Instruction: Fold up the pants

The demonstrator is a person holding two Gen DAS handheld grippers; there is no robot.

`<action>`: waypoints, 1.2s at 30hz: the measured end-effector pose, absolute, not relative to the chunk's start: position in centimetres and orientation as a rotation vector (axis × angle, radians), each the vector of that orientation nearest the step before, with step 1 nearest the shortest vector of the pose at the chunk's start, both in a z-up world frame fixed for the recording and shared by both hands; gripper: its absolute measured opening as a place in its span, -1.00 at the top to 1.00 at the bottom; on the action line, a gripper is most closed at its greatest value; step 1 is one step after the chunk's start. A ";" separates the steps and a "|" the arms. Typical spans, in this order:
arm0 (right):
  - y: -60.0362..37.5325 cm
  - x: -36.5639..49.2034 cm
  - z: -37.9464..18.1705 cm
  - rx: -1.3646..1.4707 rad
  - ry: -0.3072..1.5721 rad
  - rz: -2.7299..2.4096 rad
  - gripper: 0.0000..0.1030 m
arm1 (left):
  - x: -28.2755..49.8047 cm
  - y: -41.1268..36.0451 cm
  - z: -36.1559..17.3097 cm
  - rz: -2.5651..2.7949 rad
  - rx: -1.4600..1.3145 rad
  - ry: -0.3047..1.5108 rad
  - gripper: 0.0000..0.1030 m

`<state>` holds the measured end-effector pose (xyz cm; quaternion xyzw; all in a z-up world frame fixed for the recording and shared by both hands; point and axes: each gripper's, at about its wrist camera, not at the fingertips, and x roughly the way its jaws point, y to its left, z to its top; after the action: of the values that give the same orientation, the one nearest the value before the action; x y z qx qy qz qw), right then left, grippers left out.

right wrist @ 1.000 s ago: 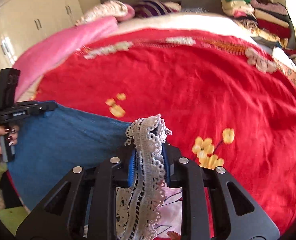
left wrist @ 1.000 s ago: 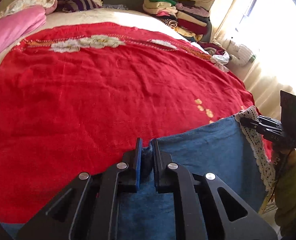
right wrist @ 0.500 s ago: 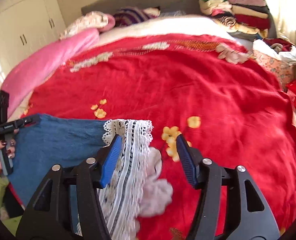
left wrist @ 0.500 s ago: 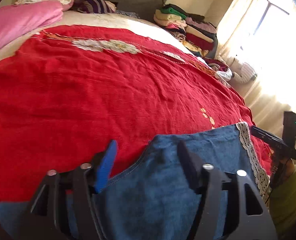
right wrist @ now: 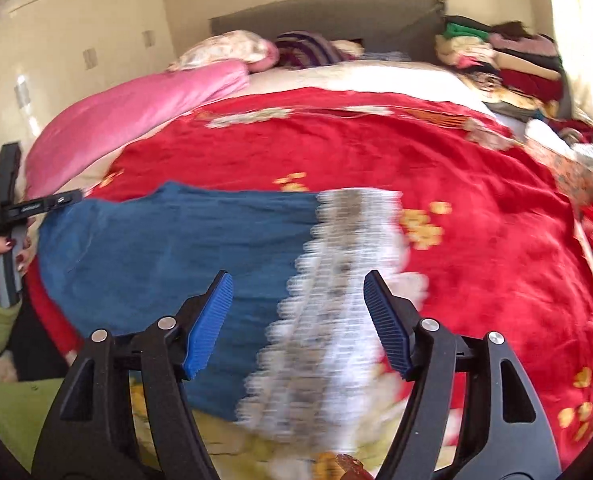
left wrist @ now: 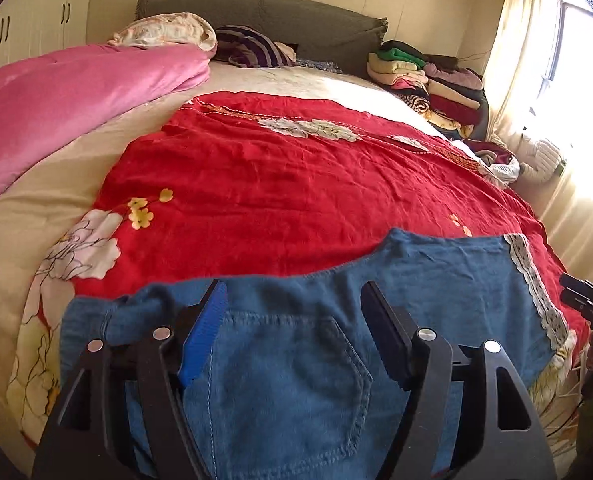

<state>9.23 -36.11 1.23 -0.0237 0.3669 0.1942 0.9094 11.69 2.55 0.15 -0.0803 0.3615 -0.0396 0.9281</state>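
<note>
Left wrist view: left gripper [left wrist: 294,320] jaws spread wide above the blue pants [left wrist: 436,276], nothing pinched; pants lie flat on the red bedspread [left wrist: 296,184] at the bed's near edge, back pocket [left wrist: 288,380] up. Right wrist view, blurred: right gripper [right wrist: 298,308] jaws opening, gripping nothing, over the lace hem [right wrist: 344,280].

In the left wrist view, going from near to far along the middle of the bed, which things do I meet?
Left gripper → blue pants → red bedspread → cream sheet → striped cloth → grey headboard.
</note>
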 end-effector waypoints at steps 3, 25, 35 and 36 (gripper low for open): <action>-33.2 8.7 0.7 -0.116 0.769 0.447 -0.22 | 11.7 1.0 -0.2 -0.117 -0.123 0.761 -0.33; -34.6 6.8 -2.9 -0.226 0.912 0.365 -0.21 | 11.4 2.6 -3.4 -0.047 -0.097 0.856 -0.33; -34.1 5.4 0.9 -0.151 0.795 0.415 -0.34 | 8.0 -0.6 0.0 -0.130 -0.058 0.787 -0.33; -33.6 5.2 1.0 -0.155 0.789 0.422 -0.37 | 7.7 -1.1 0.2 -0.146 -0.048 0.783 -0.33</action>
<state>5.20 -33.65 0.98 -0.0748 0.3811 0.2037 0.8987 7.67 -1.08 0.22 -0.0232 0.3812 -0.0710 0.9215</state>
